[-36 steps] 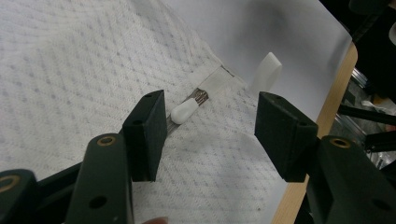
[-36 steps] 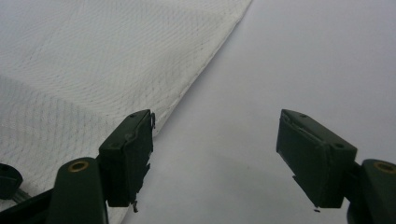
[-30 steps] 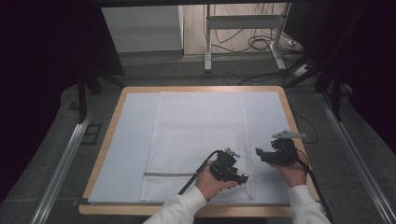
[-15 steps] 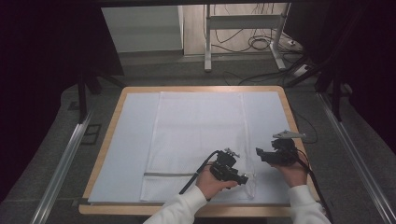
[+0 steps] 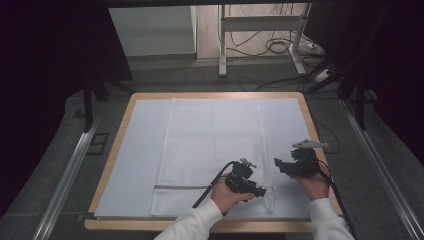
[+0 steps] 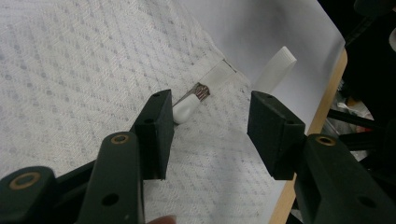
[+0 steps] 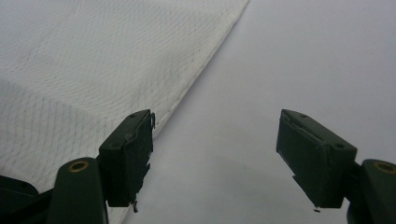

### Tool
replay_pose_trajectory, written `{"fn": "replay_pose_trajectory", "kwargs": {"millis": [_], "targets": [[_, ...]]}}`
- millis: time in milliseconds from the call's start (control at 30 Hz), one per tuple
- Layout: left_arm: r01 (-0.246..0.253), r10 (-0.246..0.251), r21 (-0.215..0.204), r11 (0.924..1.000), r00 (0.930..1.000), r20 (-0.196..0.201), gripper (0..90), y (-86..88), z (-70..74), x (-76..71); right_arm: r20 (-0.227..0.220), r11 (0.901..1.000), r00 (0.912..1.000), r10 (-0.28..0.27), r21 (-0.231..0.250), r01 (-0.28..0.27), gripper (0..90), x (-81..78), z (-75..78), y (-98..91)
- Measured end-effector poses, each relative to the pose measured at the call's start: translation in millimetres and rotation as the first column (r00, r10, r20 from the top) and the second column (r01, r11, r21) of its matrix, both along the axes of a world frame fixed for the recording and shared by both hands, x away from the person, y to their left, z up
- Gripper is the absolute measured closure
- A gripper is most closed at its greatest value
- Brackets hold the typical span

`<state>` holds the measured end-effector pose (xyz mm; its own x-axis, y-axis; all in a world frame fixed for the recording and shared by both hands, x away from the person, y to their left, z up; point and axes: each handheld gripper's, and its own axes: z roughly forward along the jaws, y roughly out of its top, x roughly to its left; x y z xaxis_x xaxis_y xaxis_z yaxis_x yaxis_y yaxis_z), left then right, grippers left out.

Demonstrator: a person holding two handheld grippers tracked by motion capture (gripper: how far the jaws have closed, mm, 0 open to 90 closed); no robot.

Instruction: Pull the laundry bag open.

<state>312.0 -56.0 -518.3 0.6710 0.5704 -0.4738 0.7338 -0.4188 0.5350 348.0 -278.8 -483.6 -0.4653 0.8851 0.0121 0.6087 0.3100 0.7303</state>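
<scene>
L tool low over mesh bag, jaws closing round zipper pull, not gripping; R tool released.

The high view was dim and grainy overall, with the surroundings falling to near black on both sides. Light came from above and fell mostly on the pale blue table cover, which read as the brightest area; the floor beyond was lit more weakly. Shadows on the cover were soft and faint. No glare appeared. In the left gripper view the near black jaws were soft, while the weave of the white mesh fabric was fairly sharp. In the right gripper view the light was flat and grey, and the far fabric was slightly blurred.
</scene>
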Motion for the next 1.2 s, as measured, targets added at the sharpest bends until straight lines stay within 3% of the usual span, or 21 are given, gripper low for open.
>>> {"fn": "replay_pose_trajectory", "kwargs": {"millis": [200, 667, 933, 1200], "targets": [[-0.007, 0.007, 0.001, 1.0, 0.9999, -0.011, 50.9, 2.0, -1.2, 0.7, 0.001, 1.0, 1.0, -0.001, 0.0, 0.001, 26.8, -0.1, 0.3, -0.3], [-0.007, 0.007, 0.016, 0.9998, 1.0, 0.006, 50.1, -4.8, -0.7, 0.3, -0.003, 1.0, 1.0, 0.001, 0.002, -0.001, 26.8, 0.3, -1.2, 1.1], [-0.017, 0.016, 0.035, 0.9992, 0.9996, 0.022, 51.4, -7.5, 0.3, -1.5, -0.032, 0.9998, 0.9994, -0.009, 0.016, 0.01, 27.6, 1.5, -2.2, 1.3], [-0.016, 0.016, -0.005, 0.9999, 0.9998, -0.014, 50.3, -7.2, -1.1, 1.7, -0.034, 0.9999, 0.9994, -0.01, 0.013, 0.011, 27.6, 1.7, -2.1, 0.9]]}}
